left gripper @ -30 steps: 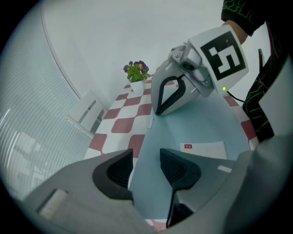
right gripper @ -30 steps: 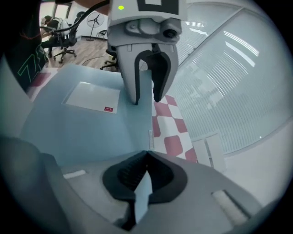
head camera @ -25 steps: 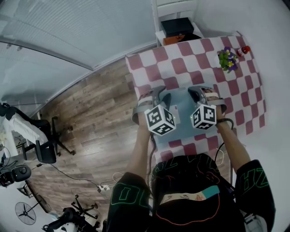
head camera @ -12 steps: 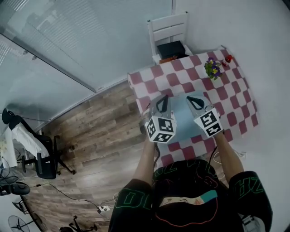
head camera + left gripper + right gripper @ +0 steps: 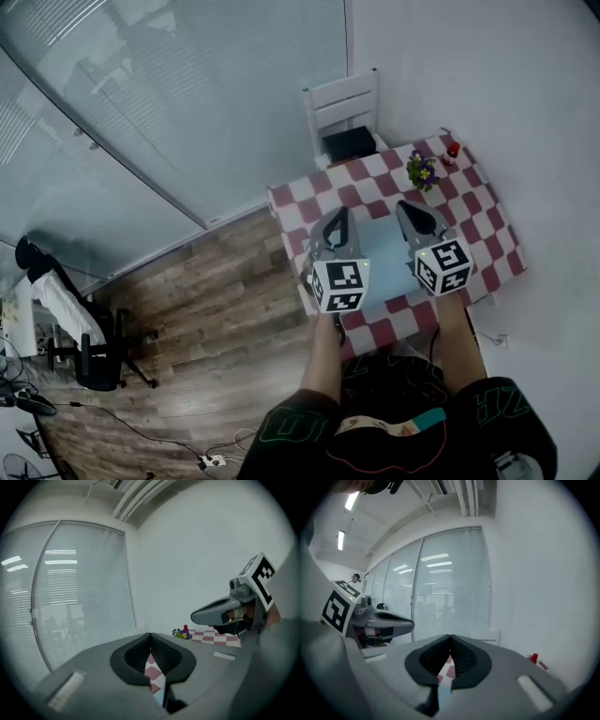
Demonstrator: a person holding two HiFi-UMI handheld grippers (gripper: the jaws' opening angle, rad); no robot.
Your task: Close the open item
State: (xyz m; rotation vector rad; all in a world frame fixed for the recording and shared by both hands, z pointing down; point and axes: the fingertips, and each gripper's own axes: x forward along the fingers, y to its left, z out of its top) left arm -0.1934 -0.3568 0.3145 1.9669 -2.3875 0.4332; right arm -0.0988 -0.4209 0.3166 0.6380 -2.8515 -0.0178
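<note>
In the head view a flat light blue item (image 5: 385, 249) lies on the red-and-white checked table (image 5: 487, 246); I cannot tell whether it is open or closed. Both grippers hang high above it, pointing nearly level. My left gripper (image 5: 339, 215) is shut, with nothing between its pads, and its own view (image 5: 150, 635) shows the tips meeting. My right gripper (image 5: 406, 207) is shut and empty too, as its own view (image 5: 450, 638) confirms. Each gripper shows in the other's view: the right one (image 5: 220, 614) and the left one (image 5: 389, 620).
A small pot of purple and yellow flowers (image 5: 421, 170) and a red object (image 5: 453, 150) stand at the table's far right. A white chair (image 5: 340, 98) with a black thing (image 5: 347, 143) on its seat stands behind the table. Wood floor lies to the left.
Both grippers have risen well above the table and rolled to stand upright. The left gripper's jaws, spread a second ago, are now shut. The table looks smaller and farther off.
</note>
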